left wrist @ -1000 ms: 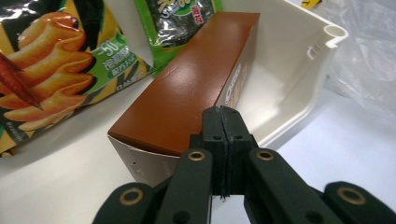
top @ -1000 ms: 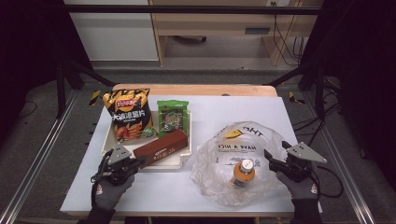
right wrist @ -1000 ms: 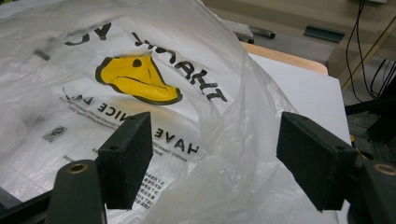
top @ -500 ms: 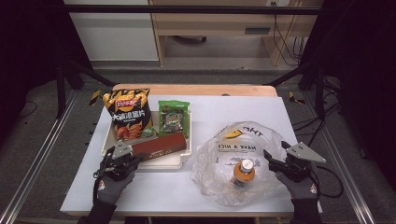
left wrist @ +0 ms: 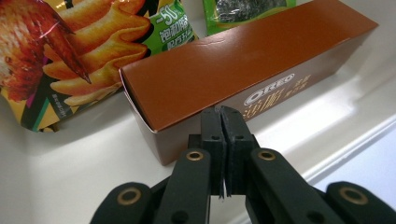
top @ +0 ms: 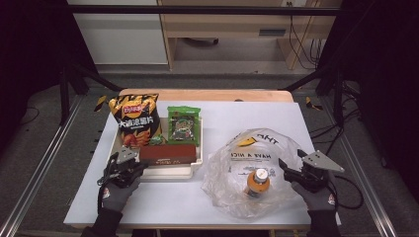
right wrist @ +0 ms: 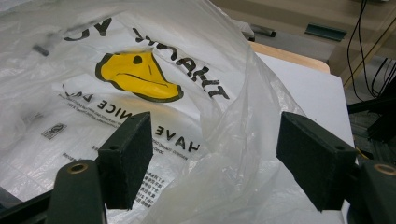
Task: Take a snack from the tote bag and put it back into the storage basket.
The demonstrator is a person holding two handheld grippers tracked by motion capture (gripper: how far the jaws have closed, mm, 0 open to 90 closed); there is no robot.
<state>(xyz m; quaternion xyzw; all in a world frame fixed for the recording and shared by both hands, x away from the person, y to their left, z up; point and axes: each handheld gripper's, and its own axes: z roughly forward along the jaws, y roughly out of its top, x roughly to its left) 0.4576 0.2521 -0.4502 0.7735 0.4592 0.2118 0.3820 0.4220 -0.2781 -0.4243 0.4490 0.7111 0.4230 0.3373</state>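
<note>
A brown Oreo box (top: 168, 153) (left wrist: 243, 60) lies along the front of a white tray (top: 170, 171) (left wrist: 70, 177). My left gripper (top: 137, 162) (left wrist: 220, 112) is shut with nothing in it, its tips right at the box's left end; whether they touch it I cannot tell. A clear plastic bag (top: 247, 158) (right wrist: 140, 70) with a yellow smiley print lies at the right, an orange-labelled bottle (top: 258, 180) inside it. My right gripper (top: 287, 169) (right wrist: 215, 158) is open at the bag's right edge. A loose fold of the bag rises between its pads without being pressed.
In the tray behind the box lie a chips bag (top: 134, 121) (left wrist: 70, 51) and a green snack packet (top: 184, 123) (left wrist: 243, 9). Bare white table (top: 173, 202) shows in front of the tray. Metal rails run along both sides of the table.
My left gripper has crept forward and a little down to the end of the Oreo box, still shut. The right gripper and the bag have stayed put.
</note>
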